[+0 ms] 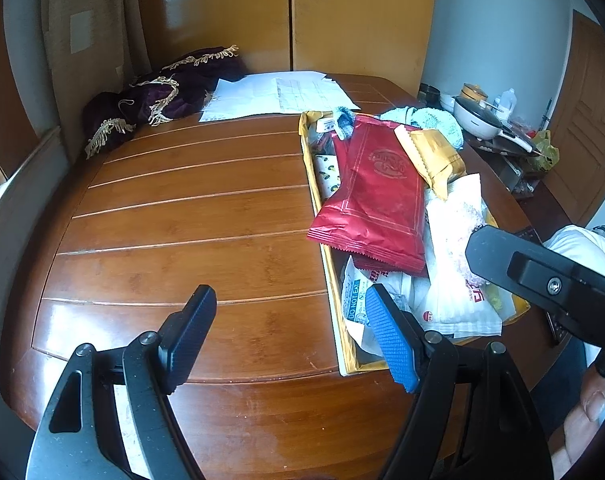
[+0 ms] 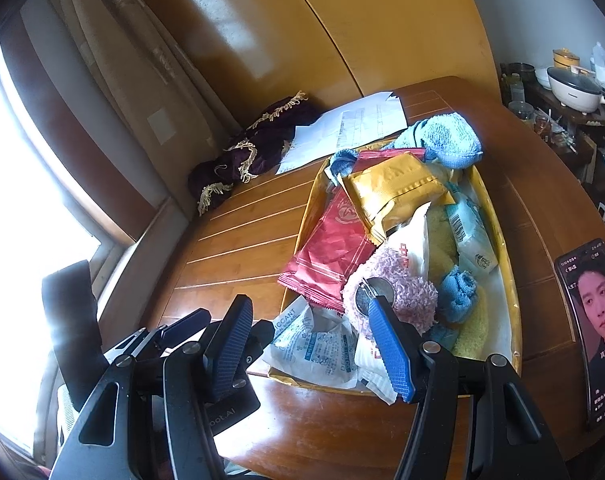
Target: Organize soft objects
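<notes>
Both of your tools are spread and empty: the left tool [image 1: 290, 332] hangs over the table [image 1: 190, 220] just left of the yellow tray [image 1: 314, 184]. Only your right view shows the pink fluffy cloth [image 2: 402, 292] touching the right tool's [image 2: 314, 344] right finger, and a phone [image 2: 594, 328] to its right.

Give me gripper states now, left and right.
Left gripper: open, holding nothing, over the table.
Right gripper: open, holding nothing, near the tray.
</notes>
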A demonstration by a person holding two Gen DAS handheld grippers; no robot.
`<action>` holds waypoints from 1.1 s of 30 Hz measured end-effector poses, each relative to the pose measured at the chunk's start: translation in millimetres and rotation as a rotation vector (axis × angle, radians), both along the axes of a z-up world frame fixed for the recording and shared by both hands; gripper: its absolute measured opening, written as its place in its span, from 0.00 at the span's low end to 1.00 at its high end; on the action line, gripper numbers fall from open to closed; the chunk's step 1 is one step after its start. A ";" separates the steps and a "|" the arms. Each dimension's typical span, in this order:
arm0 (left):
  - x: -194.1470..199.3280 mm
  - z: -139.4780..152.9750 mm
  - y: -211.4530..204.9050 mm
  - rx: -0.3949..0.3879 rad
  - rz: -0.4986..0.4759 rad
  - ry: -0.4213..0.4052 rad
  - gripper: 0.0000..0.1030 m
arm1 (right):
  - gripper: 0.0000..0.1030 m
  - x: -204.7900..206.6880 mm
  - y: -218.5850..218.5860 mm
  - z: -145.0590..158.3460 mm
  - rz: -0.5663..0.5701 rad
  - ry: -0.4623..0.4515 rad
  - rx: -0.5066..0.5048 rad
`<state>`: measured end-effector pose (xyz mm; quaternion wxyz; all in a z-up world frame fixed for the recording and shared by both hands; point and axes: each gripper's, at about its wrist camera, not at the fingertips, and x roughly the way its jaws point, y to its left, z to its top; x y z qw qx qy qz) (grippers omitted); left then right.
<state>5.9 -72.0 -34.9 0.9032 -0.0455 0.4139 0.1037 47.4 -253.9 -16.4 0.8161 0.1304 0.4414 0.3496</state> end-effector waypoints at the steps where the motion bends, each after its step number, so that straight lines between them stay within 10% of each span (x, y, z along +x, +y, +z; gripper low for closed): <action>1: 0.3 -0.7 -0.6 0.001 -0.002 0.003 0.75 | 0.61 0.2 -0.5 -0.1 -0.002 0.000 0.003; 33: -6.7 -2.9 -0.1 0.023 0.015 -0.007 0.75 | 0.64 -3.7 -3.1 -1.9 -0.025 -0.016 0.020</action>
